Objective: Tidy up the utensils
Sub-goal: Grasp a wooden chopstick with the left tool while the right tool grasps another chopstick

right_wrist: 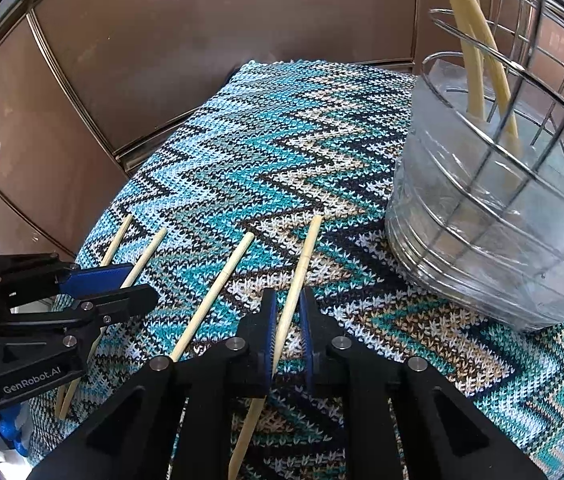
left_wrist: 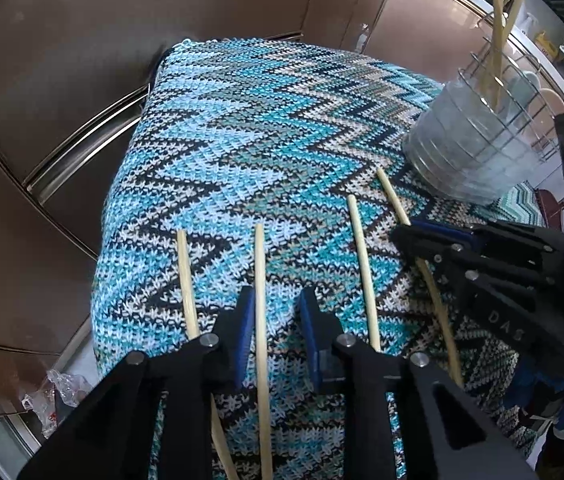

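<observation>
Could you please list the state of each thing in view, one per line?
Left gripper: open, jaws on either side of a chopstick lying flat.
Right gripper: nearly closed around the rightmost chopstick, which lies flat.
Other loose chopsticks: lying flat on the knitted cloth.
Wire holder: upright, clear liner inside.
Chopsticks in holder: standing, leaning.

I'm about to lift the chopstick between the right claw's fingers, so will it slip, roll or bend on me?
The chopstick looks thin, round and tapered, so it could pivot or slip in the right claw. It is probably stiff and light, being plain wood. The knitted cloth under it should keep it from rolling.
</observation>
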{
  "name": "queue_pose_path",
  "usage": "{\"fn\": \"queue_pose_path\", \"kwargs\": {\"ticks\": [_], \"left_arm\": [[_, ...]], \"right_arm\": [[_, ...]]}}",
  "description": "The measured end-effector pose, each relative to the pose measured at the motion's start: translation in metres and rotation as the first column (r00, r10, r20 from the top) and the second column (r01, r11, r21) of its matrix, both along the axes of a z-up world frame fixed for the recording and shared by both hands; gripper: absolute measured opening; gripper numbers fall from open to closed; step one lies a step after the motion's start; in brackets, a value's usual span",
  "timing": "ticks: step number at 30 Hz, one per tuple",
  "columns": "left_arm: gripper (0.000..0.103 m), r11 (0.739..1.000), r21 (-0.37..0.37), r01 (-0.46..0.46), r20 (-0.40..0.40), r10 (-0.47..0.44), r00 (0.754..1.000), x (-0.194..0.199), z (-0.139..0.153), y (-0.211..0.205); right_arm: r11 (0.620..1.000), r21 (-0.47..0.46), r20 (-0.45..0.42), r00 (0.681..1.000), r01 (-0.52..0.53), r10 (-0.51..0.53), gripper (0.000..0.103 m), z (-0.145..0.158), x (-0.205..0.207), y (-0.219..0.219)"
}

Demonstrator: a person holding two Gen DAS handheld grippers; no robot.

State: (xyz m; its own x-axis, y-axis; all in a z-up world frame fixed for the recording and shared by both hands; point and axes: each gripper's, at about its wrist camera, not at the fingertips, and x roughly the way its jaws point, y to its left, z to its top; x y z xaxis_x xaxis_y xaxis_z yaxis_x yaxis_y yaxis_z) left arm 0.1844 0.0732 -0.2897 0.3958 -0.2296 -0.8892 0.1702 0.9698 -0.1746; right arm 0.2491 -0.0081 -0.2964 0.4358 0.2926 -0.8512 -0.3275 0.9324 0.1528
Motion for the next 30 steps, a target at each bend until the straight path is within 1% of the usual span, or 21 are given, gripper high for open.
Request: {"fn": "queue_pose_path", "kwargs": {"ticks": [2, 9, 11, 13, 15, 19, 21, 24, 26, 27, 29, 30], "left_arm": [[0.02, 1.0, 0.014, -0.003, 0.0, 0.003, 1.0, 0.0, 0.0, -0.002], [0.014, 0.999, 0.043, -0.019, 0.007, 0.018, 1.0, -0.002, 0.001, -0.004], [0.013, 0.999, 0.027, -0.016, 0.025, 0.016, 1.0, -0.004, 0.005, -0.004], [0.012, 0.999, 0.037, -0.012, 0.048, 0.01, 0.999, -0.006, 0.008, -0.004], [0.012, 1.0, 0.013, -0.006, 0.066, 0.005, 0.998, -0.01, 0.013, -0.003], [0.009, 1.0, -0.003, -0.003, 0.1, 0.003, 0.995, -0.019, 0.023, -0.004], [0.009, 1.0, 0.003, -0.008, 0.108, 0.007, 0.994, -0.024, 0.028, -0.004], [0.009, 0.999, 0.03, -0.015, 0.108, 0.011, 0.994, -0.023, 0.03, -0.005], [0.009, 1.0, 0.023, -0.003, 0.084, 0.001, 0.996, -0.021, 0.03, -0.004], [0.01, 1.0, 0.026, -0.003, 0.072, 0.001, 0.997, -0.02, 0.029, -0.004], [0.011, 0.999, 0.035, -0.001, 0.057, -0.001, 0.998, -0.017, 0.026, -0.003], [0.011, 0.999, 0.033, 0.002, 0.049, -0.003, 0.999, -0.015, 0.024, -0.002]], "right_arm": [[1.0, 0.015, 0.004, 1.0, 0.004, -0.004, 0.008, 0.002, -0.001, -0.002], [0.999, 0.047, 0.034, 0.999, -0.005, 0.004, 0.007, 0.018, -0.018, -0.003], [0.998, 0.065, 0.048, 0.999, -0.008, 0.005, 0.007, 0.026, -0.025, -0.006], [0.997, 0.075, 0.064, 0.998, -0.009, 0.004, 0.007, 0.033, -0.03, -0.008], [0.996, 0.085, 0.083, 0.997, -0.01, 0.003, 0.007, 0.041, -0.038, -0.012], [0.993, 0.116, 0.123, 0.992, -0.002, -0.012, 0.006, 0.055, -0.055, -0.02], [0.992, 0.127, 0.144, 0.989, 0.005, -0.023, 0.006, 0.063, -0.067, -0.028], [0.991, 0.136, 0.141, 0.99, 0.009, -0.028, 0.006, 0.067, -0.072, -0.035], [0.991, 0.136, 0.127, 0.991, 0.013, -0.03, 0.007, 0.066, -0.071, -0.037], [0.991, 0.134, 0.118, 0.993, 0.005, -0.021, 0.009, 0.065, -0.069, -0.036], [0.994, 0.109, 0.106, 0.994, -0.018, 0.006, 0.009, 0.061, -0.065, -0.027], [0.994, 0.1, 0.096, 0.995, -0.031, 0.022, 0.013, 0.058, -0.062, -0.021]]}}
